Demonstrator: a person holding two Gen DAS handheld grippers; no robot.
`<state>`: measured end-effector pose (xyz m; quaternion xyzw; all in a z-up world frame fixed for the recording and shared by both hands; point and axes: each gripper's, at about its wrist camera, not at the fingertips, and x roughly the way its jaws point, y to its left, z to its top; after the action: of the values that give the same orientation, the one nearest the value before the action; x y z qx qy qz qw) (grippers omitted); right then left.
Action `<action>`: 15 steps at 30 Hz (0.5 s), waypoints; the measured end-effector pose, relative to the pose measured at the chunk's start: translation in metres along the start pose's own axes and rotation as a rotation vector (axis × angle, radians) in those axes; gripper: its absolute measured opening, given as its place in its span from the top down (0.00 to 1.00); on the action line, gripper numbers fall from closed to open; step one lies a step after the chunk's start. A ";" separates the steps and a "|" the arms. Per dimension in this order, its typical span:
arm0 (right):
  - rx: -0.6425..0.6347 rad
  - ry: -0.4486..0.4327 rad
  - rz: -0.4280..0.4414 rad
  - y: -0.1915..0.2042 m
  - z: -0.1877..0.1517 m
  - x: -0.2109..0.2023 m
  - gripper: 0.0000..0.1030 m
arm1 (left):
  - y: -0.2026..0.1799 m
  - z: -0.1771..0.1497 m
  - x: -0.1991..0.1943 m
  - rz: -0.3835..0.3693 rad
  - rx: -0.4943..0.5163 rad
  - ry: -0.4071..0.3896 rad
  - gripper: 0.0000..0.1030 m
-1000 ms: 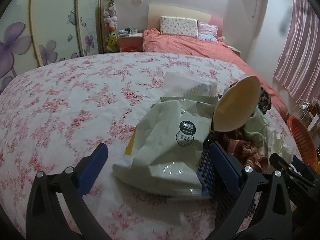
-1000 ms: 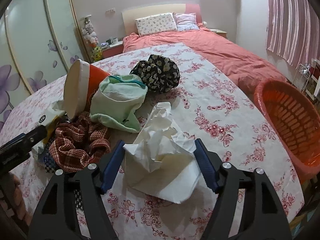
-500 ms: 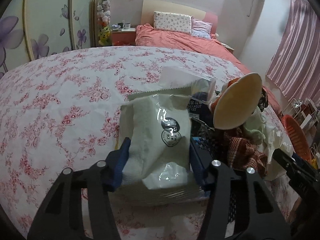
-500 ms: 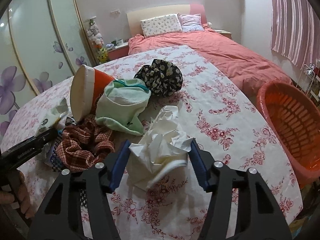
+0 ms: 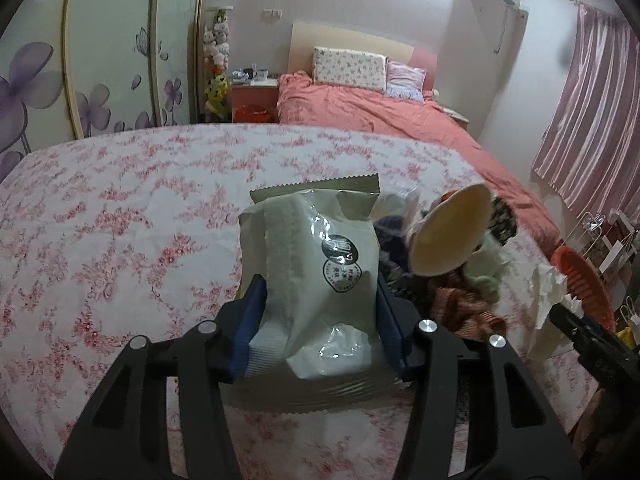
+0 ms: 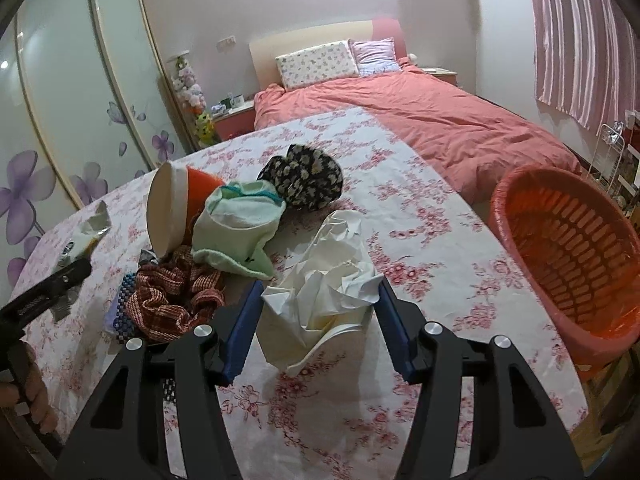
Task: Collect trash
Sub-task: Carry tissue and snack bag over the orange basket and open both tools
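Only right view shows basket (image 6: pixel 568 256); left tongs (image 5: pixel 320 320) clamp packet (image 5: pixel 316 280), right tongs (image 6: pixel 318 316) clamp tissue (image 6: pixel 324 284).

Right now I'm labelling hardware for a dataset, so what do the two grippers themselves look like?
The left gripper and right gripper look alike: two matte black arms fanning out in a V, silver round screw heads at the joints, and flat blue pads on the inner faces of the fingers. In the right wrist view, the left gripper's black body carries small white lettering, too blurred to read. No cables or sleeves show.
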<state>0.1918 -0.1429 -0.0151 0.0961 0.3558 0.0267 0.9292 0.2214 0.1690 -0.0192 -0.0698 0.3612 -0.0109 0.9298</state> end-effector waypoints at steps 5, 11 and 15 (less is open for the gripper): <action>0.006 -0.043 -0.012 -0.012 0.004 -0.015 0.45 | -0.020 0.004 -0.024 -0.042 0.017 -0.040 0.50; 0.015 -0.111 -0.054 -0.037 0.011 -0.040 0.45 | -0.063 0.008 -0.045 -0.131 0.056 -0.072 0.50; 0.041 -0.148 -0.090 -0.062 0.016 -0.052 0.45 | -0.103 0.009 -0.052 -0.203 0.098 -0.082 0.50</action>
<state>0.1622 -0.2123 0.0184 0.1009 0.2907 -0.0296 0.9510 0.1924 0.0722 0.0360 -0.0611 0.3128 -0.1199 0.9402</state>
